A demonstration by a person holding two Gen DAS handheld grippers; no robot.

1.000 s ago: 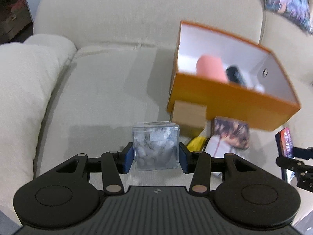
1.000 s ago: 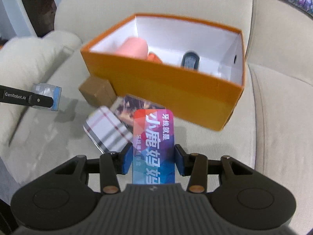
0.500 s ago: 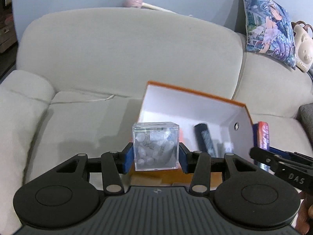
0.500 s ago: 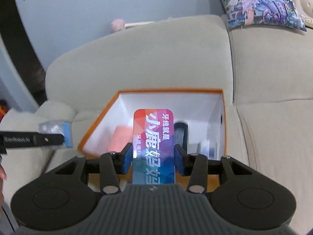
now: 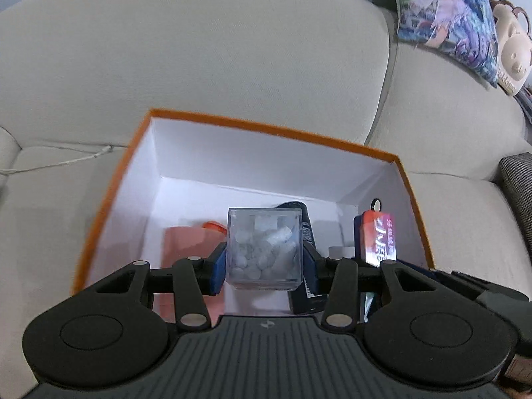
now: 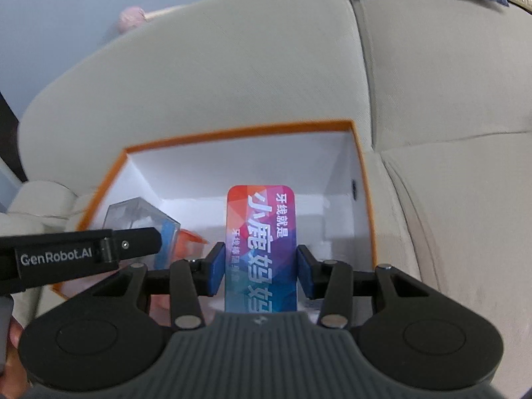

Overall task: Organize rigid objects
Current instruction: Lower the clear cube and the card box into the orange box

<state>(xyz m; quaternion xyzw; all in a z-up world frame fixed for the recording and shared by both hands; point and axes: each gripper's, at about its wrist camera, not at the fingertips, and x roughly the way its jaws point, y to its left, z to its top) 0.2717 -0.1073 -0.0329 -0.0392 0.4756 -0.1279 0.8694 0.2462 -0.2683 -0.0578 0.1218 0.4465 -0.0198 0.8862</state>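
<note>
Compared with one second ago, both grippers are now over the open orange box (image 5: 109,206), and the loose things on the cushion in front of it are gone from both views. Half a second ago the box filled less of each view; now its white inside fills the middle.

The left gripper (image 5: 264,261) pinches the clear cube (image 5: 264,249) between its blue pads, as before. The cube holds small white pieces and hangs above the box floor at the centre of the left view. The right gripper (image 6: 261,271) is pressed on the colourful flat pack (image 6: 261,246), which stands upright; in the left view this pack (image 5: 379,237) is at 3 o'clock from the cube, near the right wall.

Inside the box, a pink object (image 5: 186,242) lies at 9 o'clock from the cube, with an orange part behind it. A dark bottle (image 5: 306,296) lies just at the right of the cube, partly hidden. The box sits on a beige sofa (image 5: 199,50). A printed pillow (image 5: 445,16) is at 1 o'clock.
</note>
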